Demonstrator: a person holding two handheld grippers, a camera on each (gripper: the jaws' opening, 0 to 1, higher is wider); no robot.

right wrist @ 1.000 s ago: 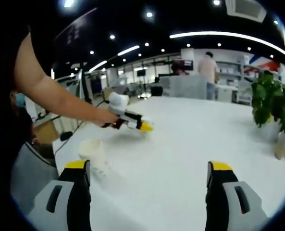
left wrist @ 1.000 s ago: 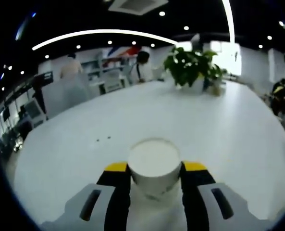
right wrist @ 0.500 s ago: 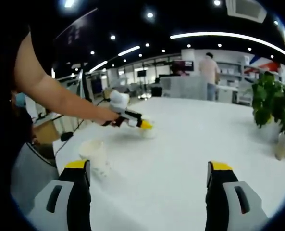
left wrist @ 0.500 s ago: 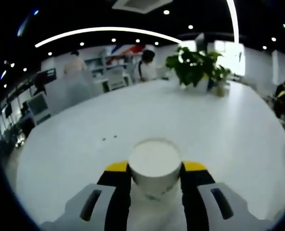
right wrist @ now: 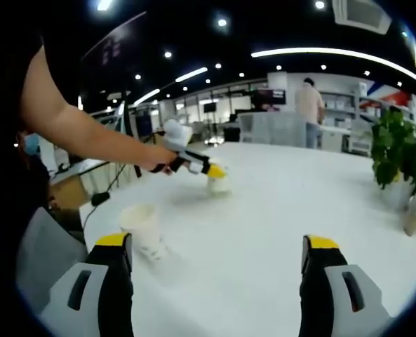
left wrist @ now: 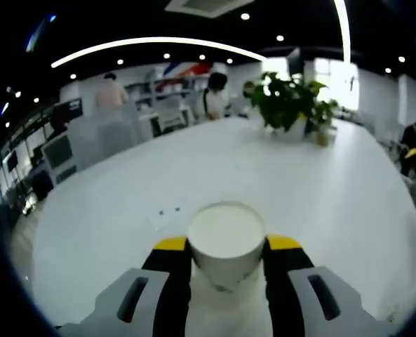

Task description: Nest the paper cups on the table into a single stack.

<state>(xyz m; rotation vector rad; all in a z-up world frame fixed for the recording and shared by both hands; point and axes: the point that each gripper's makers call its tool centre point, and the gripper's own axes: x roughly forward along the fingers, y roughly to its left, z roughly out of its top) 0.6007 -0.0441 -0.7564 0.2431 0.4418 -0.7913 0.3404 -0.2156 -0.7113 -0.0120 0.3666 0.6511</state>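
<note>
My left gripper [left wrist: 226,247] jaws clamped on cup [left wrist: 225,235] above tabletop [left wrist: 320,182]; right gripper [right wrist: 218,253] jaws apart, second cup [right wrist: 142,226] near.

Left tool [left wrist: 225,246] clamped on a cup, held by outstretched arm [right wrist: 81,133], right tool [right wrist: 218,256] jaws spread wide

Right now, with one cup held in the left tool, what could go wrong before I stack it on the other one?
The left tool pinches a paper cup by its thin wall, so squeezing harder might crush it. The second cup stands near the table edge and could be knocked off when nesting. The right tool is open and apart from it, so nothing steadies that cup.
</note>
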